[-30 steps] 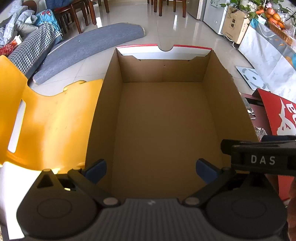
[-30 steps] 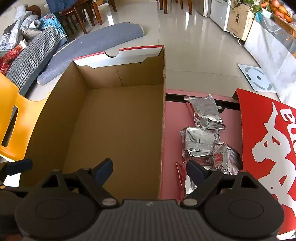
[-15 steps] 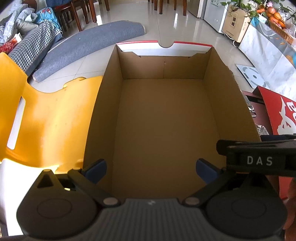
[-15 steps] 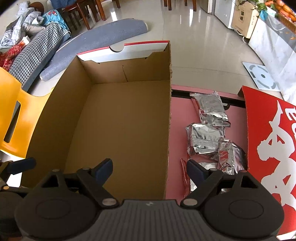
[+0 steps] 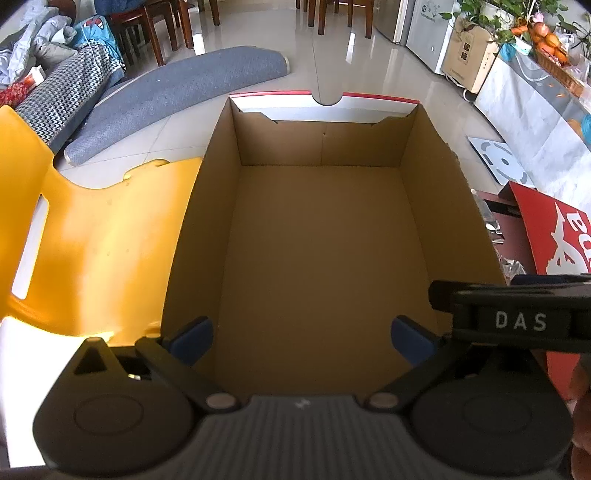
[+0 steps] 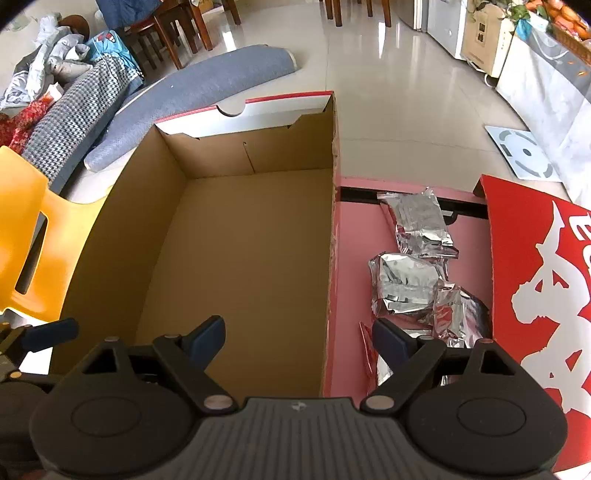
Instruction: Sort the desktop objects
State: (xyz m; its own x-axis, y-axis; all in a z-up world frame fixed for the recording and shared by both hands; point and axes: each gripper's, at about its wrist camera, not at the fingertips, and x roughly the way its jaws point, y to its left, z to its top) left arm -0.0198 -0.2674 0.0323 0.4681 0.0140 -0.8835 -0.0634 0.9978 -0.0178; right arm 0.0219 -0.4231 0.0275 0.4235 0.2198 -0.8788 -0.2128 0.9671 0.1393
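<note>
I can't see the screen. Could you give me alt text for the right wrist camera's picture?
An open right gripper, holding nothing, hovers over the near right wall of an empty cardboard box. Right of the box, crumpled silver foil packets lie on a pink surface beside a red lid with white print. An orange chair stands to the left.

Place: a home, the open living and dining area.
Floor: glossy pale tiles (image 5: 354,62) running through the whole room.
Dining furniture: dark wooden chairs (image 6: 173,33) standing at the far end.
Soft goods: clothes and bedding (image 6: 55,92) heaped at far left; a grey-blue mat (image 5: 177,96) lying curved on the tiles.
Seating: a yellow plastic chair (image 5: 92,229) in the foreground.
Household goods: a white appliance (image 5: 428,33) against the far wall; potted greenery (image 5: 491,14) and a basket of oranges (image 5: 550,48) on a covered side table; bathroom scales (image 6: 524,153) on the floor.
</note>
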